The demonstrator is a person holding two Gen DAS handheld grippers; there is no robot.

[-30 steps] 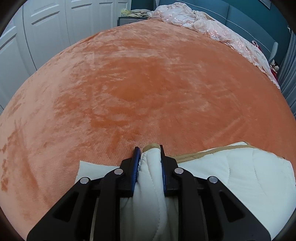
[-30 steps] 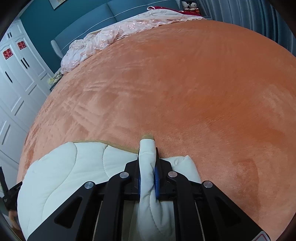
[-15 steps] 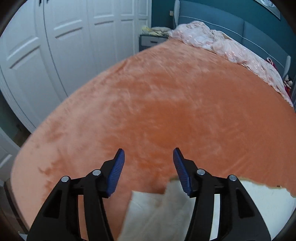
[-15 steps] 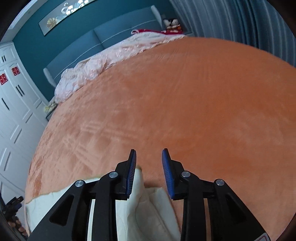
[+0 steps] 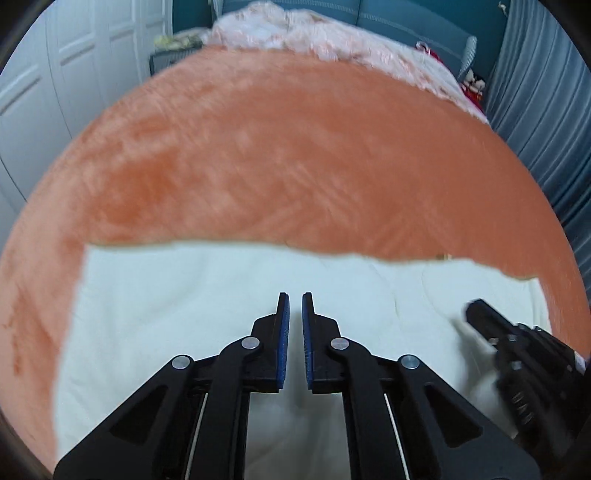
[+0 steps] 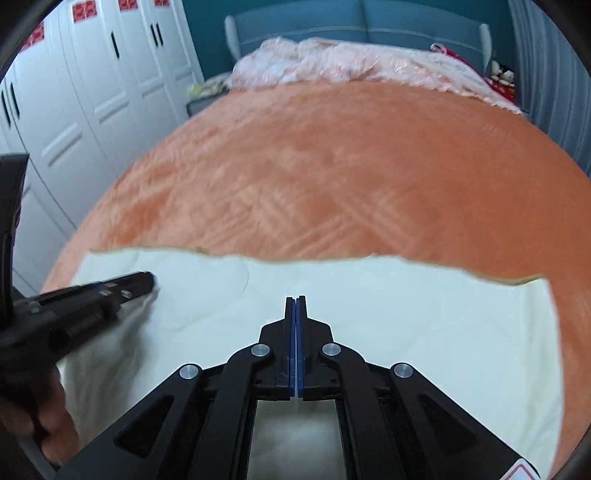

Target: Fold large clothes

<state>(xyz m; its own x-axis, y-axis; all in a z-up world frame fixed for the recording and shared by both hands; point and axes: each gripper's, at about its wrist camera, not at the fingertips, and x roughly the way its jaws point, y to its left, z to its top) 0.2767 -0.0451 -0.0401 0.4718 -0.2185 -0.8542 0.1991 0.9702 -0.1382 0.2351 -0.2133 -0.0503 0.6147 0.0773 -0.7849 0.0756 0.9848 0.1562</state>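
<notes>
A cream quilted garment (image 5: pixel 184 314) lies folded flat across the near part of an orange plush bedspread (image 5: pixel 295 147), its tan-trimmed edge facing away. My left gripper (image 5: pixel 295 295) hovers over the garment, its blue pads closed to a thin slit with nothing between them. In the right wrist view the right gripper (image 6: pixel 295 298) is shut, pads touching, empty, above the same garment (image 6: pixel 406 314). Each gripper shows in the other's view: the right gripper (image 5: pixel 471 308) at the right side, and the left gripper (image 6: pixel 149 278) at the left, blurred, with a hand (image 6: pixel 48 417) on its grip.
Crumpled pink bedding (image 5: pixel 314 40) lies at the head of the bed against a blue headboard (image 6: pixel 369 26). White wardrobe doors (image 6: pixel 92 92) run along the left side. A grey curtain (image 5: pixel 546 110) hangs on the right. The orange bedspread (image 6: pixel 332 166) stretches beyond the garment.
Both grippers let go of the pinched folds of the cream garment, opened, drew back and up, and closed again empty. The garment now lies flat below them.
</notes>
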